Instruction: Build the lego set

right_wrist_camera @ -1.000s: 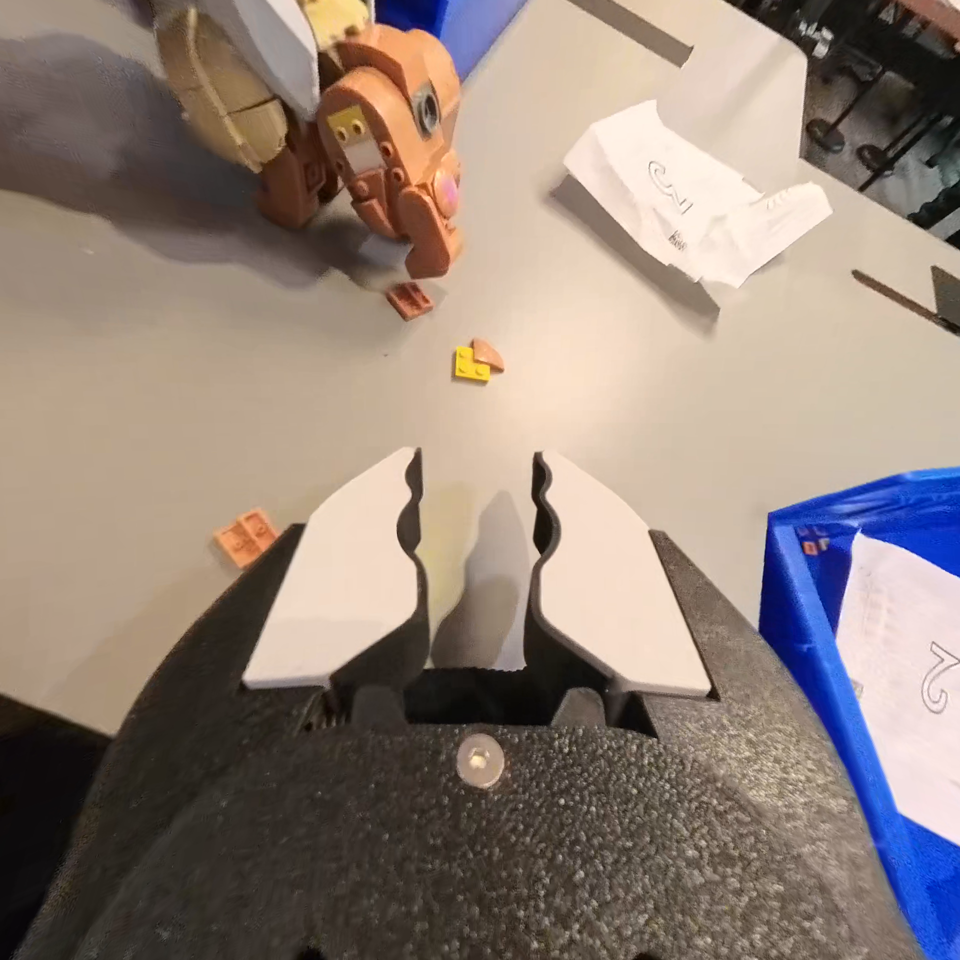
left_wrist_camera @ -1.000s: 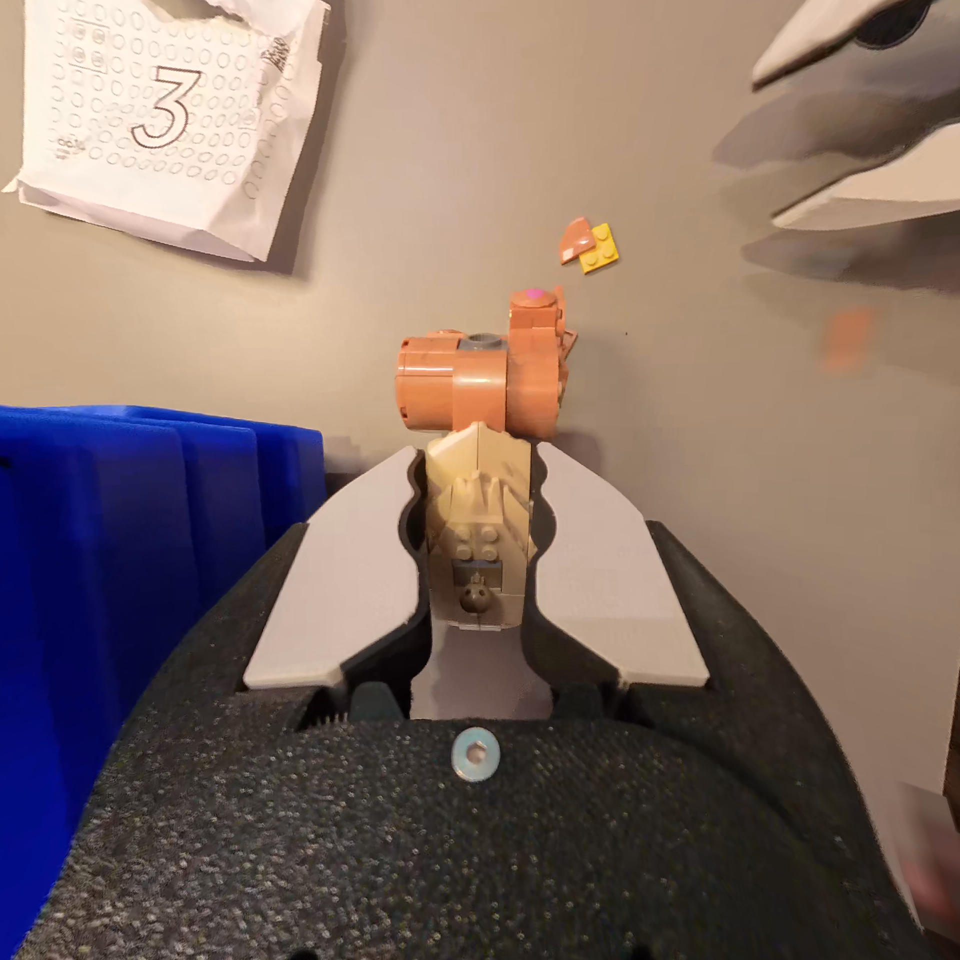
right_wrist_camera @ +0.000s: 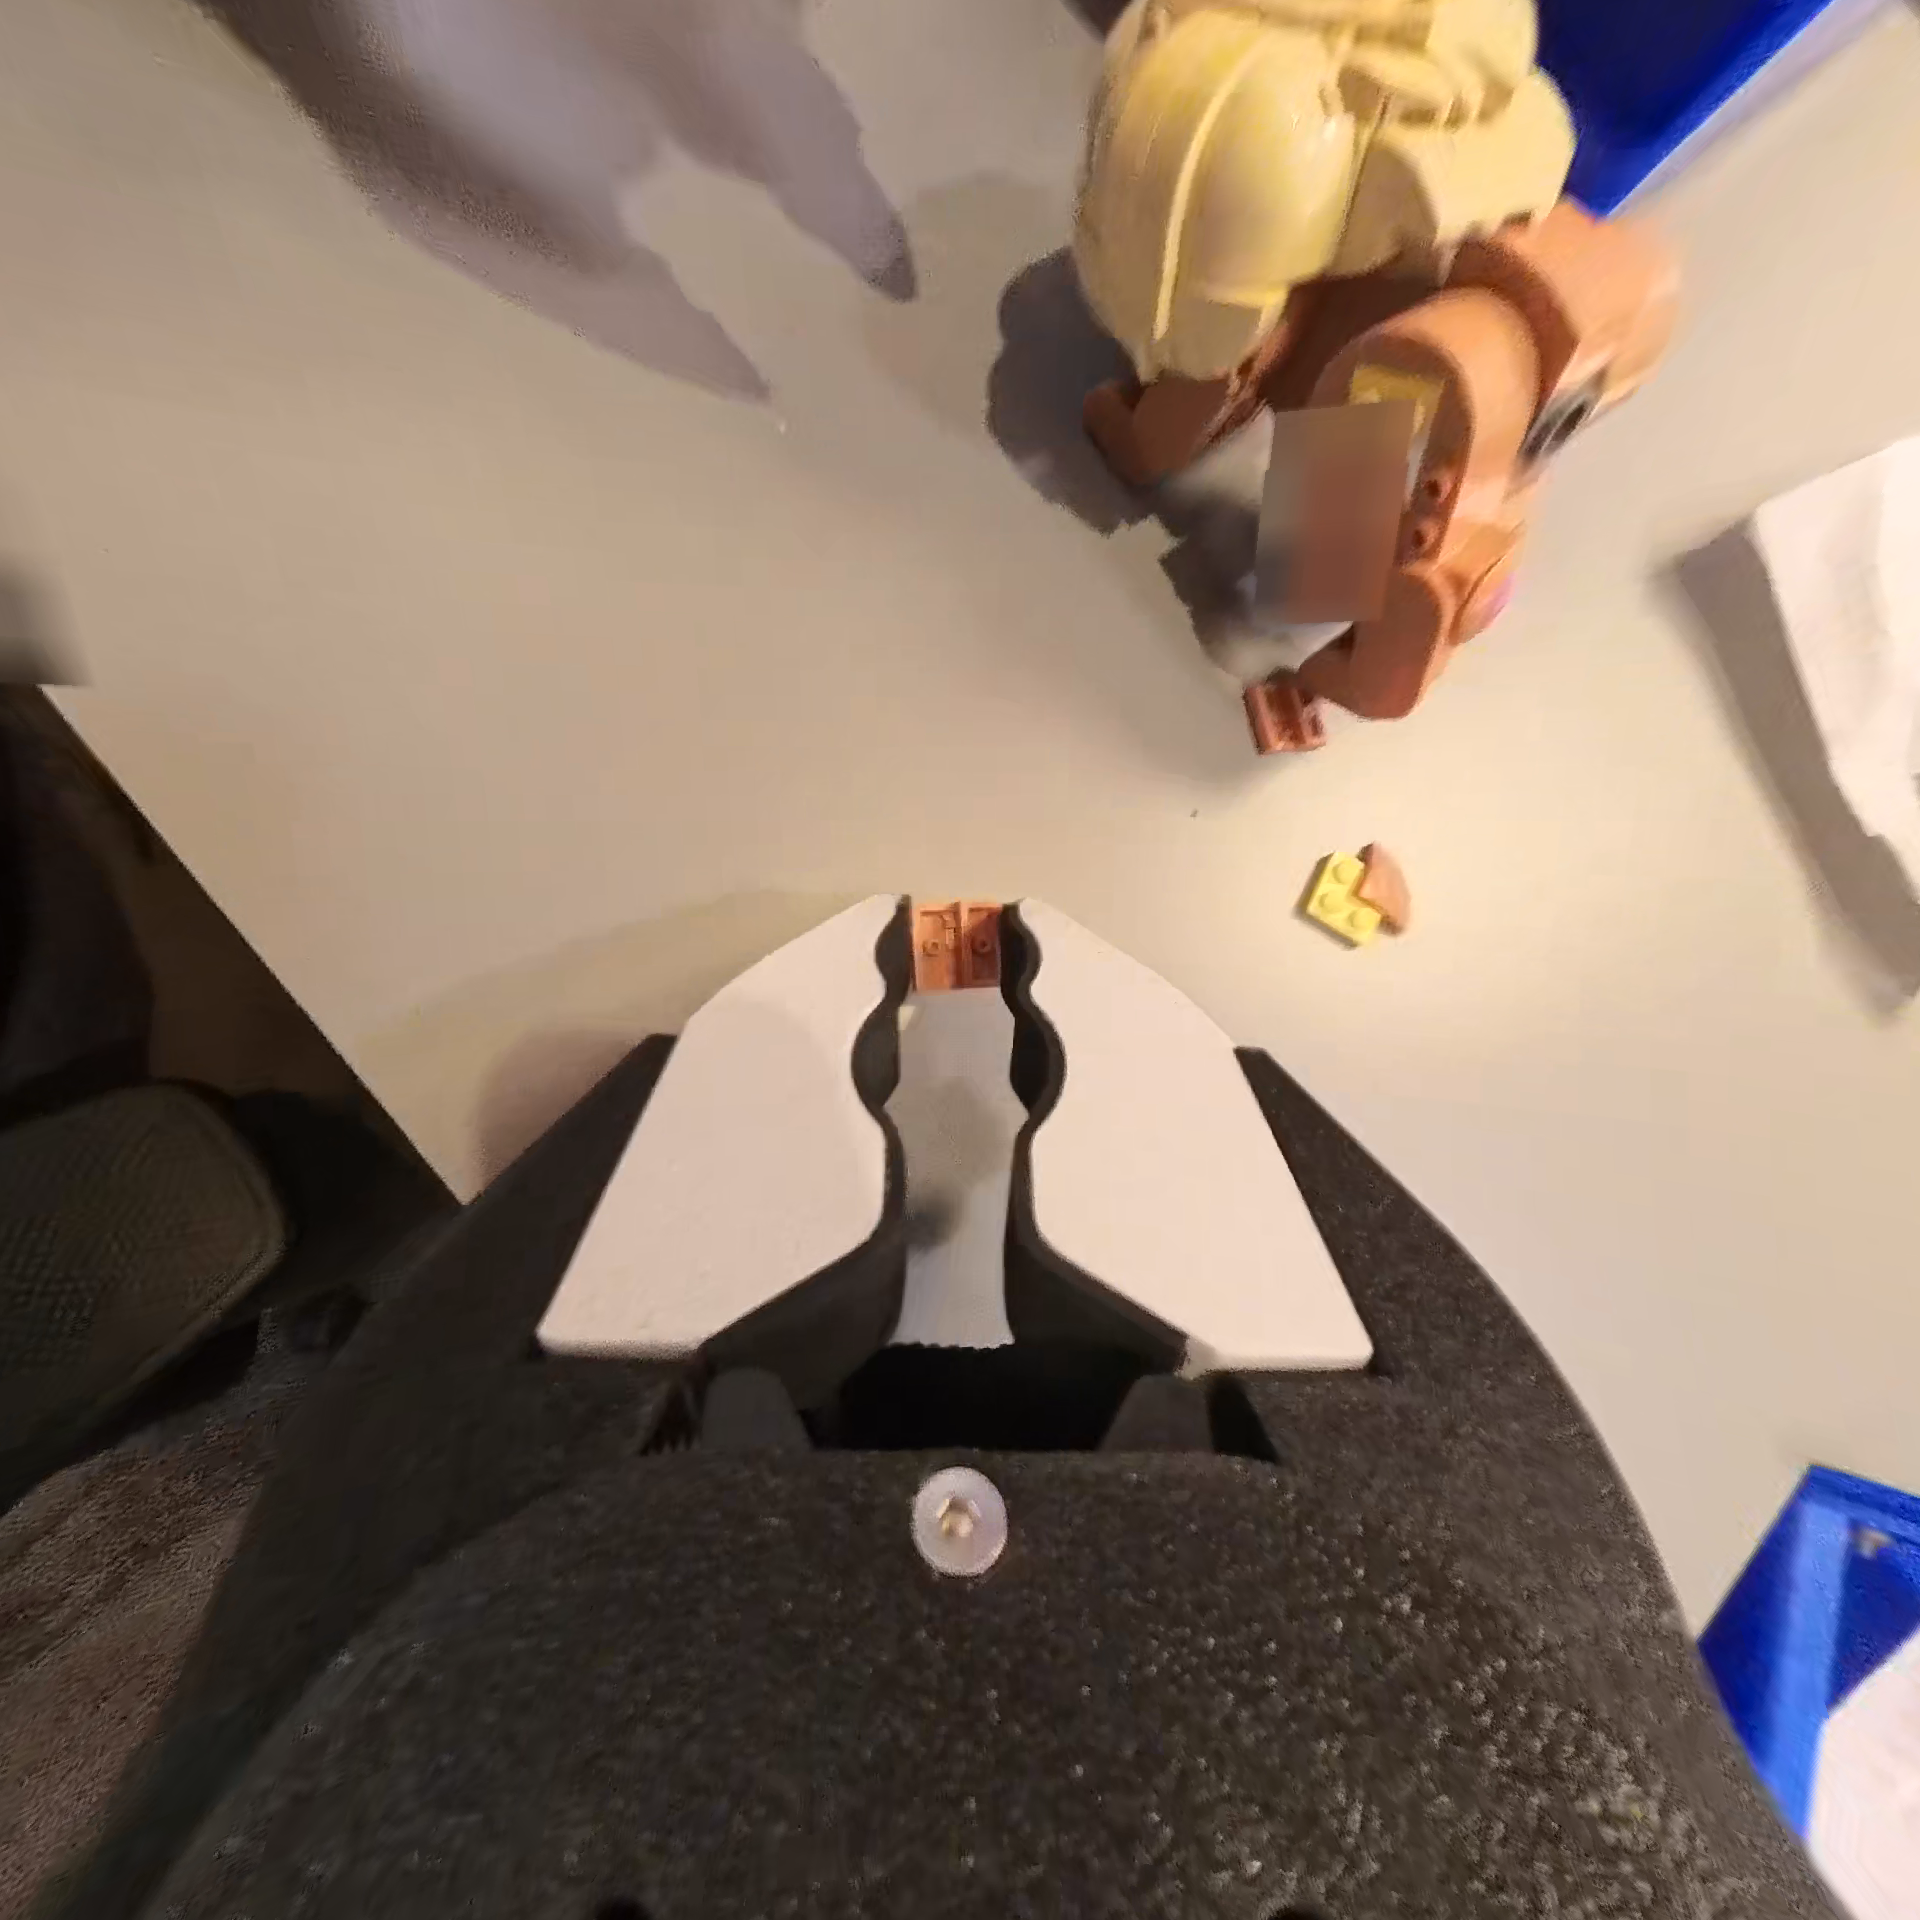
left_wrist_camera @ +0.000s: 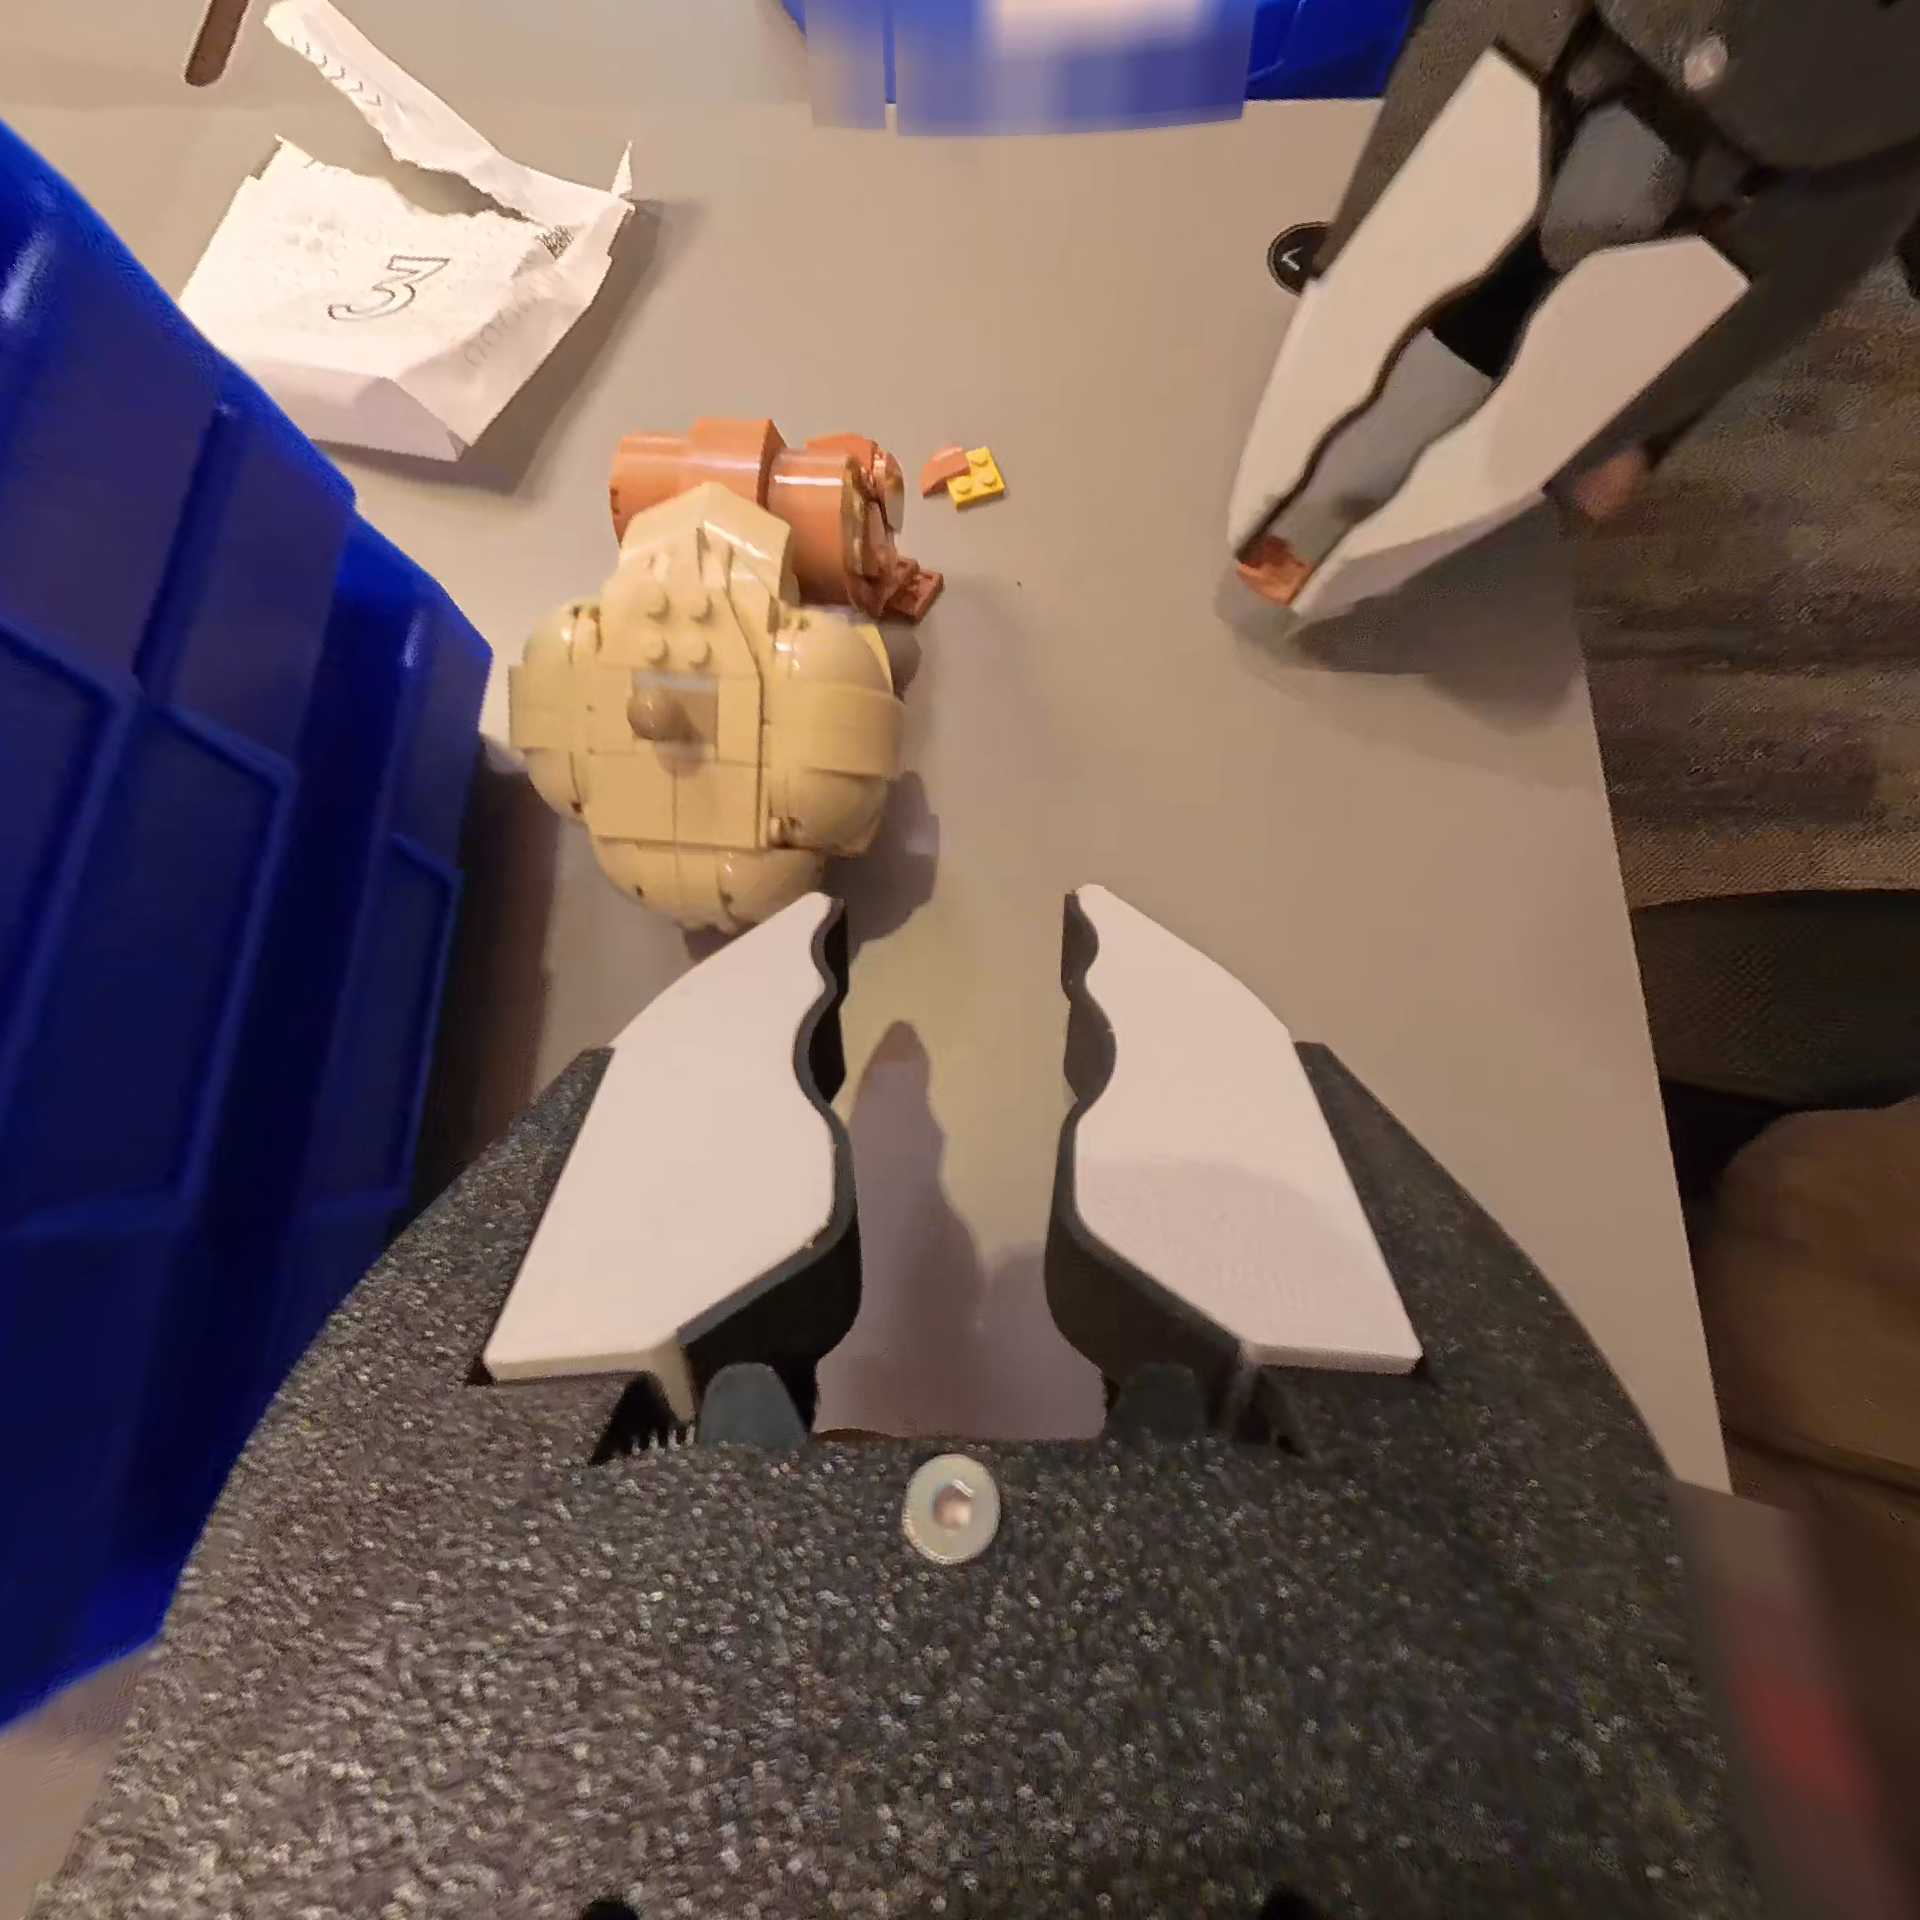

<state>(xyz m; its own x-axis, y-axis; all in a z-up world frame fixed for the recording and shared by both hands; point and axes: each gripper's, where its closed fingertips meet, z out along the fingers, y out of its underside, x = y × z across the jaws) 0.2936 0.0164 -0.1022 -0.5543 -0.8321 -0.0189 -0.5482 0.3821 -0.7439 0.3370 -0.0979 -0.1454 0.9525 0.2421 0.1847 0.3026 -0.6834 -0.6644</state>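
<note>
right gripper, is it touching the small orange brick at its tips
Touching. The right wrist view shows the right gripper with both fingertips pressed against the small orange brick.

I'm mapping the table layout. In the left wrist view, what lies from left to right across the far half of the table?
Blue bin → torn paper bag → tan and brown lego model → small yellow piece → right gripper, shut on a small brown piece.

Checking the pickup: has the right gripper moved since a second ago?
Yes. The right gripper moved left, off the yellow plate, and now pinches the orange piece.
</note>
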